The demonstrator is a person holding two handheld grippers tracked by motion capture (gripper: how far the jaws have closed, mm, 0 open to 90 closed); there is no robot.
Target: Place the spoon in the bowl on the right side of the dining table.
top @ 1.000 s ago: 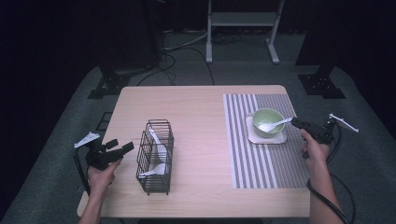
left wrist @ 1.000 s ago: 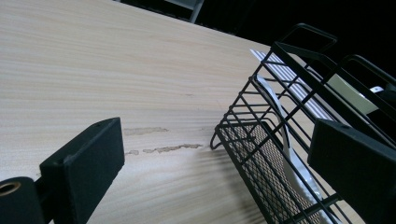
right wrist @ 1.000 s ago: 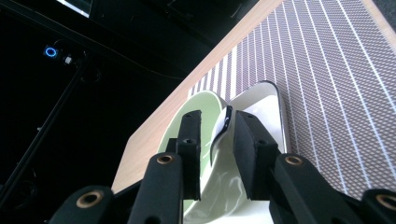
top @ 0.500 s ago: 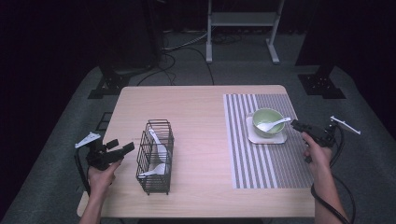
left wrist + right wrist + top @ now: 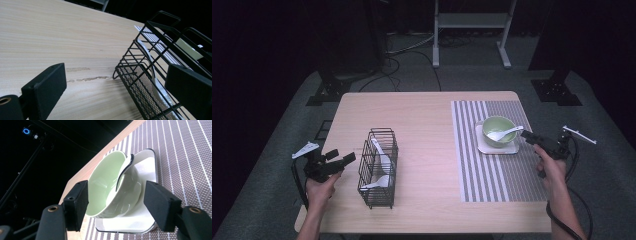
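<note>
Room: dark, with black stands and cables on a grey floor beyond the table.
Surface: a pale wooden table [image 5: 427, 120] with a striped placemat [image 5: 492, 170] on its right half.
Bowl: a green bowl [image 5: 499, 131] stands on a white square plate [image 5: 511, 148] on the placemat; a white spoon [image 5: 504, 133] lies in it, handle out over the rim toward the right gripper.
Basket: a black wire basket [image 5: 379, 167] stands left of centre, with more white spoons [image 5: 381, 170] inside.
Step in hand: it looks like an approach on the bowl and its spoon, with nothing held yet.
Right gripper: the right gripper [image 5: 528, 136] hovers just beside the spoon's handle tip, jaws spread wide; in the right gripper view [image 5: 115, 202] the bowl sits between them.
Left gripper: the left gripper [image 5: 347, 159] rests low at the table's left edge, near the basket but apart from it, jaws spread and empty [image 5: 112, 82].
Hands: the right hand [image 5: 552, 167] is extended forward with the wrist level; the left hand [image 5: 319, 187] is tucked close to the table's near edge.
Next move: probably ease forward, align the jaws across the thin handle and close gently, so the bowl does not tip.
</note>
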